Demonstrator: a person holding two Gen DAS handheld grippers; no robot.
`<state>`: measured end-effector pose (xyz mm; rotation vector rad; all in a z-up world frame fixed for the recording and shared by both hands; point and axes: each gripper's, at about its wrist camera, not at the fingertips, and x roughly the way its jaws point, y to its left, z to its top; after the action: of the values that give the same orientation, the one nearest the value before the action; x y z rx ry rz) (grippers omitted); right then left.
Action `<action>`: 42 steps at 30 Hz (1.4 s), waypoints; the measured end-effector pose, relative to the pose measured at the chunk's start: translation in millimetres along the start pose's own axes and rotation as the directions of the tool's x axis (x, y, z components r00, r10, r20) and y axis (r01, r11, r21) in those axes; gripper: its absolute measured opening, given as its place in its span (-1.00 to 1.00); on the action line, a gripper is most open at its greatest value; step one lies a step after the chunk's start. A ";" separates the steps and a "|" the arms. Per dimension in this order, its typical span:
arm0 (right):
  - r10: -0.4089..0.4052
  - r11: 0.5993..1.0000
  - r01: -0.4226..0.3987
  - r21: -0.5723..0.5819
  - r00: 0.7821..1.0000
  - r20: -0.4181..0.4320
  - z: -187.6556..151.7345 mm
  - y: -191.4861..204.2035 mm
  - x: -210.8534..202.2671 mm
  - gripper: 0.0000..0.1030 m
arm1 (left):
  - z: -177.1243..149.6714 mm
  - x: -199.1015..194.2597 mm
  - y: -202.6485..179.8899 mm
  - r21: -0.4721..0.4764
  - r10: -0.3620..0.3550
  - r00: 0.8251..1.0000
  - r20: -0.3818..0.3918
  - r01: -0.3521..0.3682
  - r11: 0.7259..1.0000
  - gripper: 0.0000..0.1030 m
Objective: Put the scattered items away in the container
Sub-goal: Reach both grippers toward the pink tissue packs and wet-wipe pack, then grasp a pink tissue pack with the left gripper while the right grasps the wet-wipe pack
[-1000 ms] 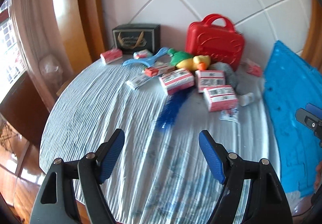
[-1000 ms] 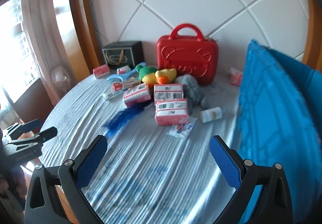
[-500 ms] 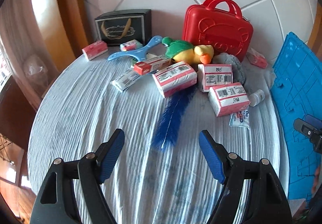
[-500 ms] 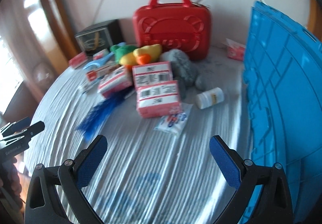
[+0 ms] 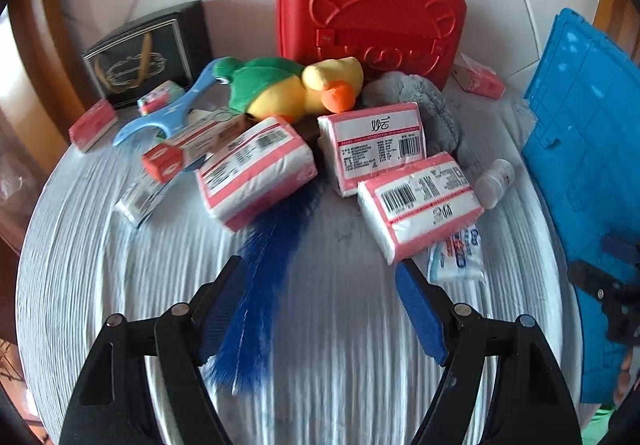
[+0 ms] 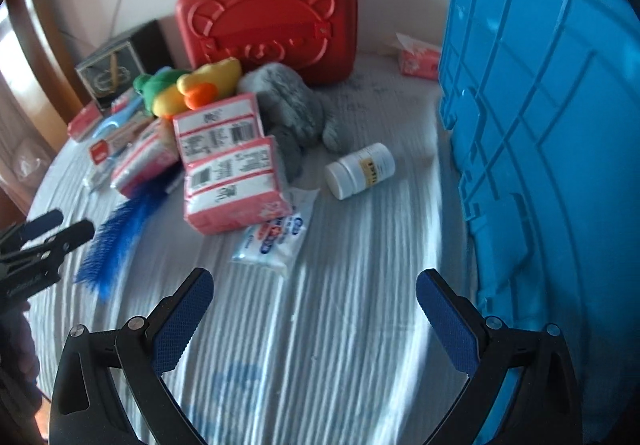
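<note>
Here your left gripper [image 5: 320, 305] hangs wide open over the tablecloth [image 5: 340, 365], nothing between its pads; the blue feather [image 5: 264, 285] lies just beside its left finger, and you cannot tell whether they touch. Your right gripper [image 6: 316, 309] is spread wide too and holds nothing, above bare cloth.

Take the red case [image 5: 372, 13] as your landmark. It stands upright and closed against the wall, so its contents are hidden. Just in front of it lie the duck plush [image 5: 304, 89] and a grey plush [image 5: 424, 101], both touching the pile. In front of those sit three pink tissue packs [image 5: 376, 145], one leaning on the next, with the feather running out from under them toward you. A white bottle [image 6: 360, 169] lies on its side in front of the case and to its right, apart from the packs. A small wipes pack [image 6: 276, 241] is tucked against the nearest tissue pack.

Left of the case stands a black box [image 5: 148, 53], closed; near it lie a blue hanger [image 5: 172, 113], a red-ended carton [image 5: 188, 149] and small pink packets [image 5: 92, 125]. Another pink packet [image 5: 478, 81] lies by the case's right corner.

Right of the case rises the blue crate [image 6: 540, 125]. You see only its ribbed outer wall, so its inside is out of view. Every loose item lies on the cloth outside it.
</note>
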<state>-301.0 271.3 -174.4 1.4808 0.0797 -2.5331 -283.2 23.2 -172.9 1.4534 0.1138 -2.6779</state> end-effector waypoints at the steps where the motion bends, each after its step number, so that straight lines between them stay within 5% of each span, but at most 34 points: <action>1: -0.002 1.000 0.002 0.004 1.000 -0.009 2.6 -1.8 7.7 1.00 | 6.5 9.7 -2.6 0.006 0.004 1.000 -0.005 -0.004 1.000 0.47; 12: -0.089 0.995 0.092 0.028 0.993 -0.073 40.9 -17.3 98.7 1.00 | 72.1 107.9 -22.2 0.036 0.062 0.998 -0.026 -0.061 0.997 0.47; 18: -0.126 0.992 0.122 -0.042 0.986 -0.110 52.7 -4.2 136.5 1.00 | 59.0 118.7 -38.4 0.152 0.131 0.991 -0.010 -0.128 0.980 0.48; 21: -0.155 0.984 0.146 -0.106 0.985 -0.080 56.9 14.1 141.3 0.99 | 45.2 110.3 -26.8 0.133 0.155 0.988 -0.023 -0.151 0.980 0.47; 28: -0.065 0.972 0.050 -0.228 0.996 -0.059 53.3 59.2 138.1 0.99 | -3.0 73.8 22.2 0.047 0.118 0.987 -0.110 -0.114 0.992 0.45; 32: 0.045 0.985 -0.056 -0.165 0.996 -0.072 48.1 67.8 128.5 0.99 | -5.6 46.4 32.3 -0.024 0.039 0.995 -0.091 -0.041 0.999 0.45; 36: 0.058 0.996 -0.063 -0.065 0.995 -0.086 36.9 52.7 114.7 0.99 | -7.6 34.1 10.2 0.014 -0.051 0.996 -0.072 0.053 0.999 0.48; 42: 0.056 0.996 -0.047 0.069 0.989 -0.135 25.5 12.2 118.3 0.96 | -24.9 70.1 -32.7 0.110 -0.060 0.983 -0.175 0.080 0.991 0.48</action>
<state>-376.5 237.9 -263.6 1.6581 -0.0216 -2.4133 -304.3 55.2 -244.6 1.7466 0.0217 -2.6497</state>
